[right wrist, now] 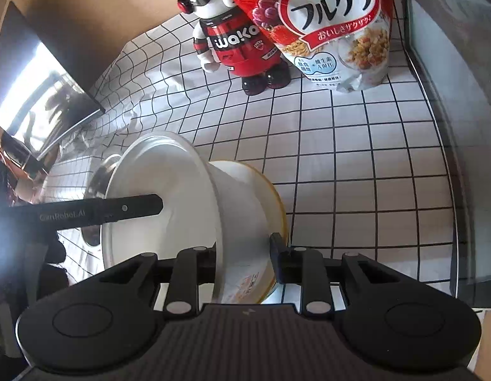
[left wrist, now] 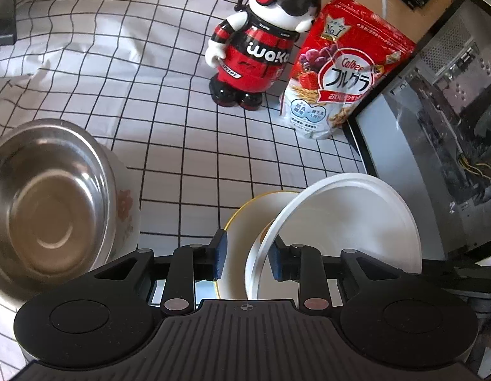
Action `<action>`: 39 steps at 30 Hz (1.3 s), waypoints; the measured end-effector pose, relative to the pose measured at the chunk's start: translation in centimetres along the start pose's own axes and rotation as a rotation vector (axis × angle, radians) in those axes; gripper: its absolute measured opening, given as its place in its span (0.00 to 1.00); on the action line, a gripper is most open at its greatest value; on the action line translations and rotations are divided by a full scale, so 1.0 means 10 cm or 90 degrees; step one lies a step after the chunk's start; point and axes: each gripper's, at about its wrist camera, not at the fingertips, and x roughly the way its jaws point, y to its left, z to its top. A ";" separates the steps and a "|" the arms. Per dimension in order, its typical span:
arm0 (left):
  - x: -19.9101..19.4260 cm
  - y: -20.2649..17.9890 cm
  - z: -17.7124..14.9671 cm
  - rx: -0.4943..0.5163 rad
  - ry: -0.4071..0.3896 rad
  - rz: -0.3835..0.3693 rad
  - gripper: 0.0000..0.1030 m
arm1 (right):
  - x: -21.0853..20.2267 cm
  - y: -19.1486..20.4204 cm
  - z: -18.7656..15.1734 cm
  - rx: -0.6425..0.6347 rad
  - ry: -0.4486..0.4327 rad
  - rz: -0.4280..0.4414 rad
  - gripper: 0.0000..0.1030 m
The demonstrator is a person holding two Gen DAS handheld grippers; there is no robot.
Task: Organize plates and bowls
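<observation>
Closest in the right wrist view, the right hand-held gripper point(right wrist: 243, 250) is clenched on two dishes held on edge together: a white plate point(right wrist: 162, 197) and, against its back, a yellow-rimmed plate point(right wrist: 251, 197). One finger sits on each outer side of the pair. The left hand-held gripper point(left wrist: 248, 250) straddles the same pair from the other side. Its fingers point(right wrist: 134, 208) reach across the white plate's hollow face, and its other pad lies by the yellow rim. I cannot tell whether its pads press or only bracket the dishes. Both plates stand tilted upright over the checked cloth point(left wrist: 182, 146) on the counter, and their lower edges are hidden, so whether they rest on it is unclear.

Just beside them, to the left in the left wrist view, a steel bowl point(left wrist: 45, 197) already sits nested inside a floral bowl point(left wrist: 126, 209), so the bowls look sorted. The plates look gathered but not yet laid down. What seems left is to lower the pair flat into one stack and let go.

Further back stand a toy figure point(left wrist: 261, 41) and a cereal bag point(left wrist: 340, 73), with a computer case point(left wrist: 435, 95) along the right edge. All three are well apart from the dishes.
</observation>
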 end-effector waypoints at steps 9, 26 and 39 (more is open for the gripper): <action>-0.15 0.00 0.11 0.001 -0.018 -0.001 0.29 | -0.18 0.12 0.09 -0.062 -0.060 -0.019 0.29; -0.33 0.02 0.13 -0.013 -0.026 -0.039 0.29 | 0.23 0.06 0.19 -0.060 -0.045 -0.059 0.28; -0.11 0.18 0.03 -0.051 -0.004 -0.025 0.23 | 0.02 0.16 0.20 -0.070 -0.088 -0.047 0.28</action>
